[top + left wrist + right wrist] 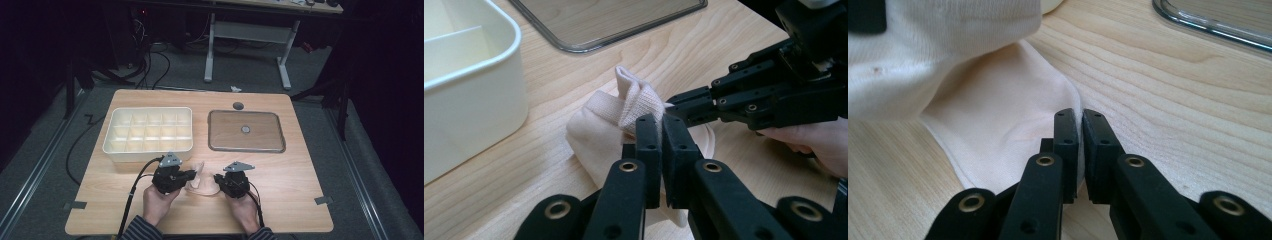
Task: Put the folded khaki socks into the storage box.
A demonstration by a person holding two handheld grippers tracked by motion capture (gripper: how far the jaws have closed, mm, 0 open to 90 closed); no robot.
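A pale cream sock-like cloth [201,181] lies on the wooden table [300,175] between my two grippers. My left gripper [193,174] is shut on a raised, ribbed fold of it; in the left gripper view the jaws [661,122] pinch that fold of the cloth [596,132]. From the right, my right gripper [215,178] is shut on the cloth's thin edge. Its closed jaws [1080,116] show a sliver of the cloth [998,130] between them. The right gripper [672,107] also meets the cloth in the left gripper view.
A white box with several compartments [150,109] stands behind the left gripper. A clear shallow tray [247,149] lies behind the right one, and a small grey disc [238,105] beyond it. A desk frame [285,60] stands on the floor past the table.
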